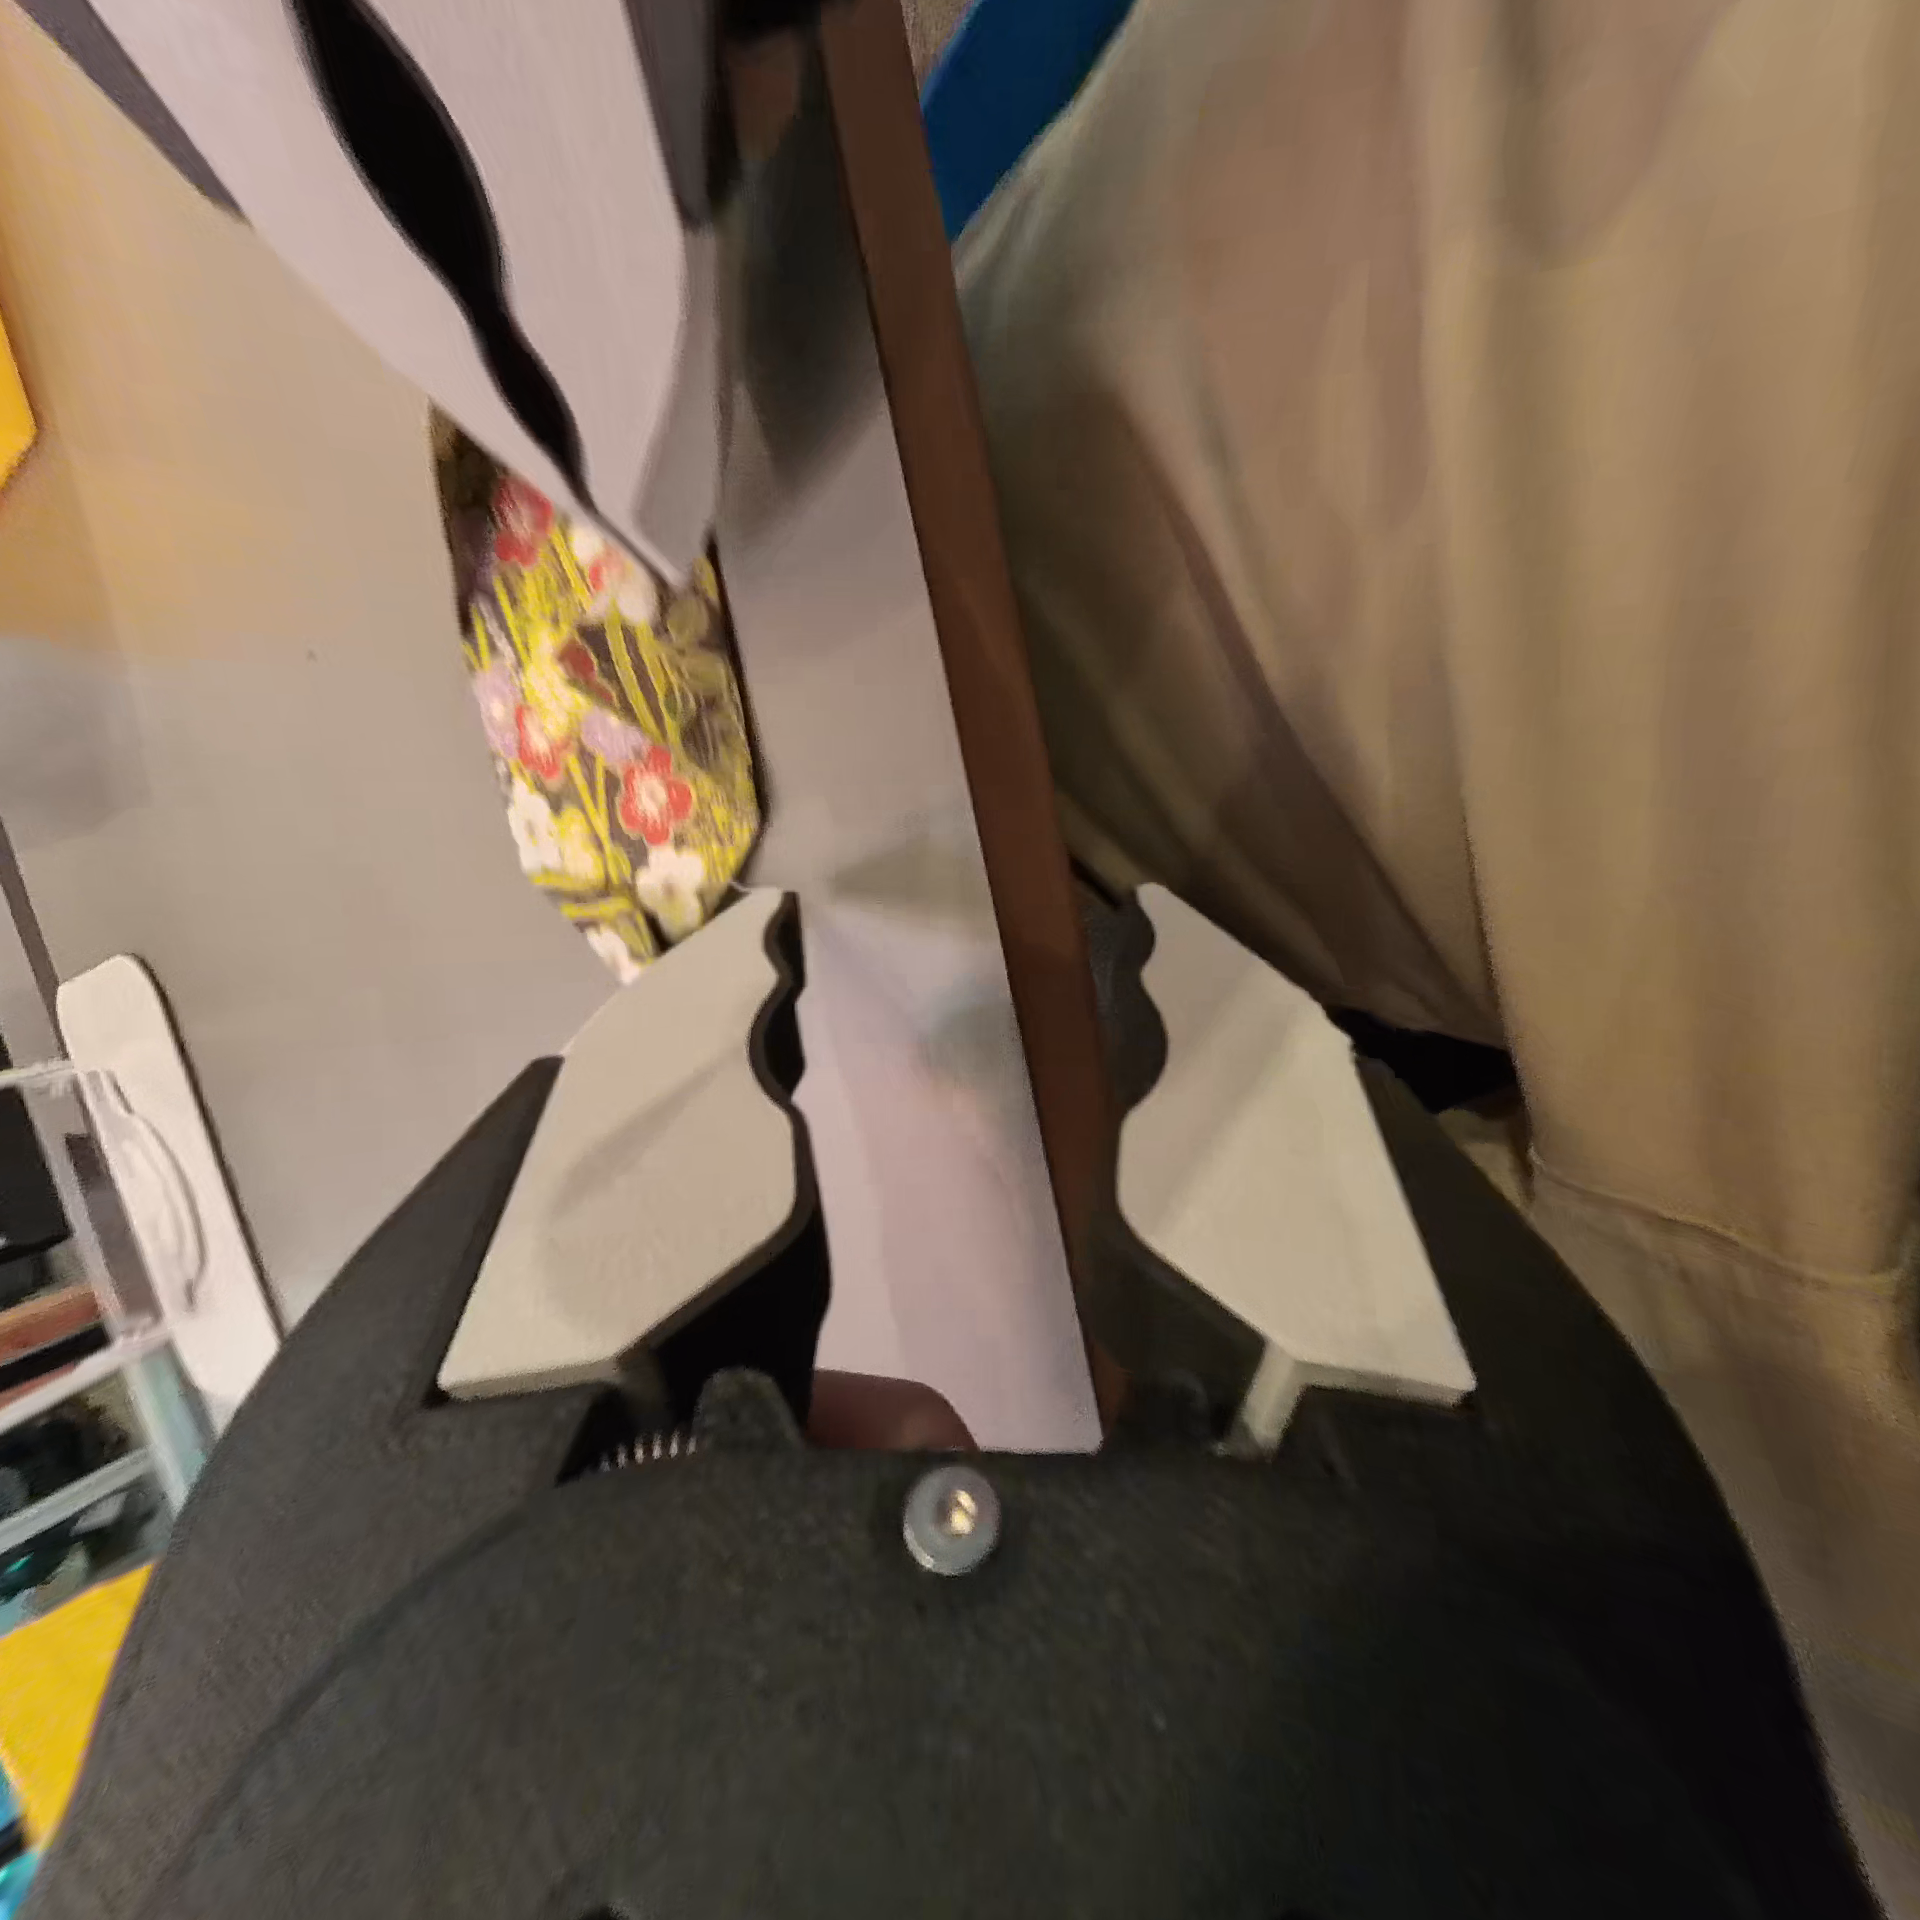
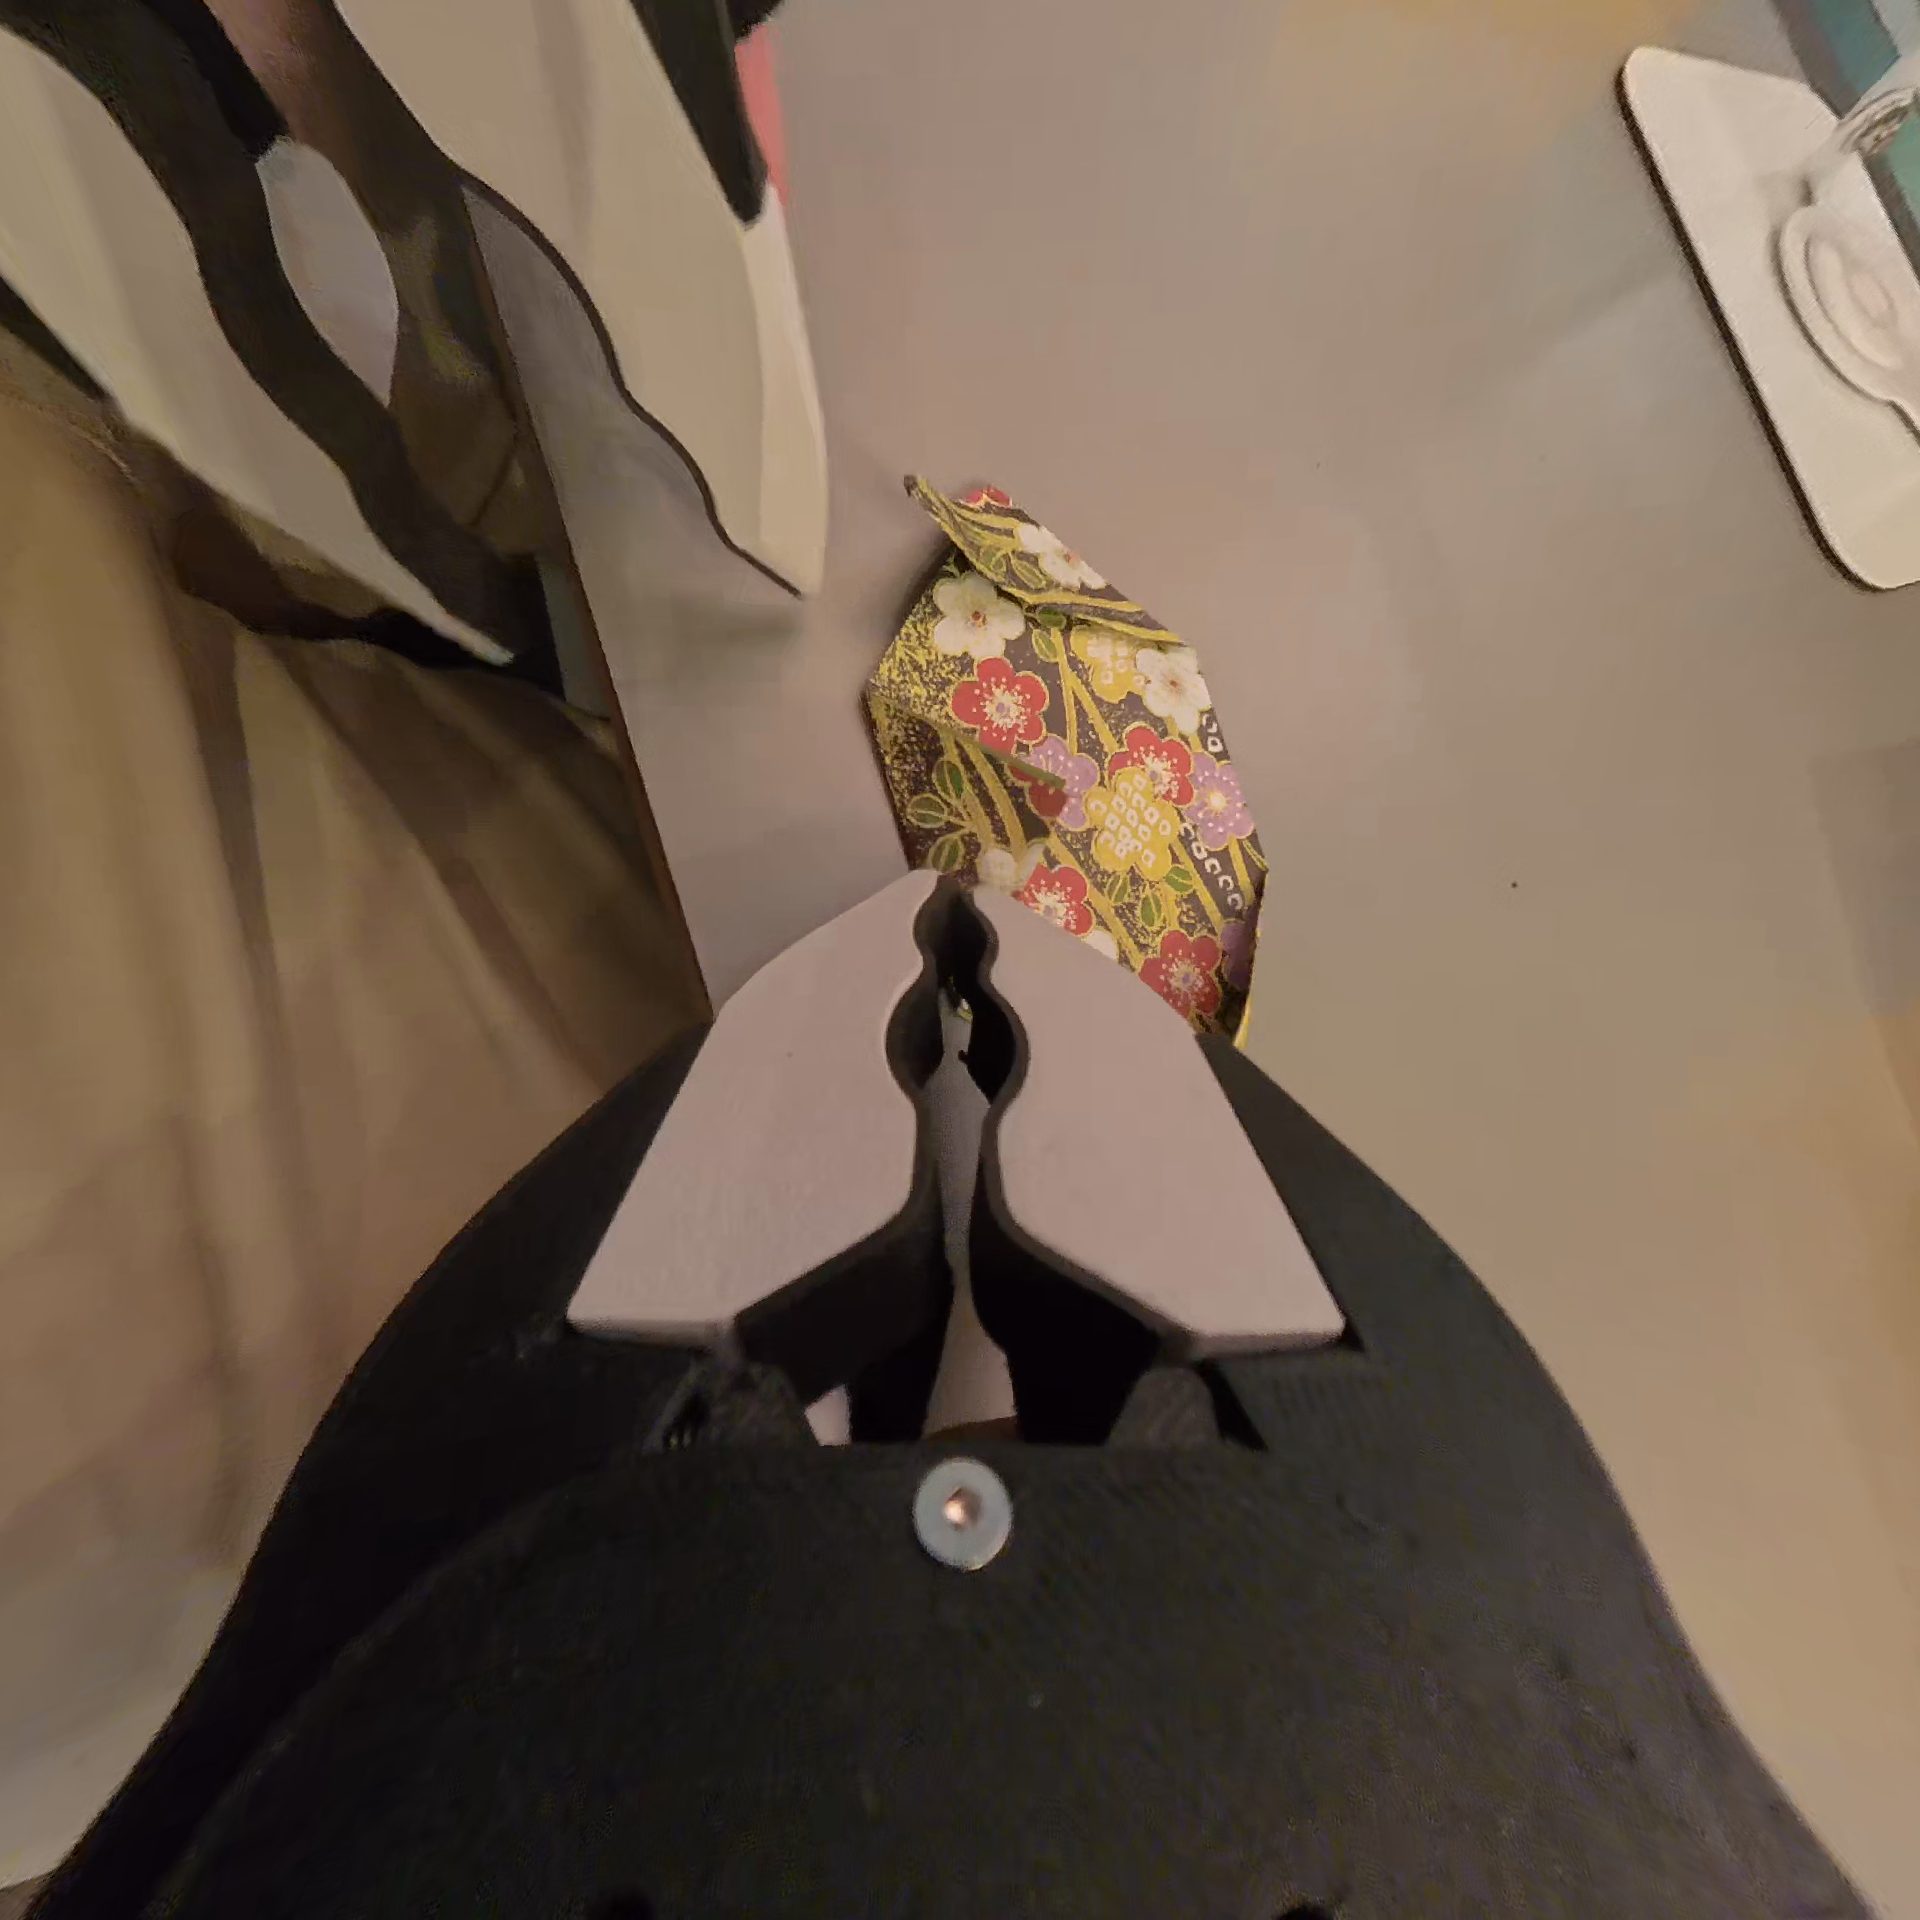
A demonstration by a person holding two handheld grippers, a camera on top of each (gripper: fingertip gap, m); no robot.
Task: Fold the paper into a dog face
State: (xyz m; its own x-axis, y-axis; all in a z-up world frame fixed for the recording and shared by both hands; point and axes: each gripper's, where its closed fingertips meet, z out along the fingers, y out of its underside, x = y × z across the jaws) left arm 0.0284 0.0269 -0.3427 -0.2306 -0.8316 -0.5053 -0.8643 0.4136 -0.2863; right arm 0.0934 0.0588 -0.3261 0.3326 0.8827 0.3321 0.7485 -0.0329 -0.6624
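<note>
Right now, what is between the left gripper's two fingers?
In the left wrist view, the left gripper is open, and between its fingers show the grey table top and its brown edge. The flowery paper lies ahead, outside that gap.

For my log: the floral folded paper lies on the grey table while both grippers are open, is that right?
Not quite. The floral folded paper does lie on the grey table, but only the left gripper is open; the right wrist view shows the right gripper with its fingers closed together.

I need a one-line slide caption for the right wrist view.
Right gripper shut at the near edge of the folded flowered paper on a grey table; left gripper open nearby.
</note>
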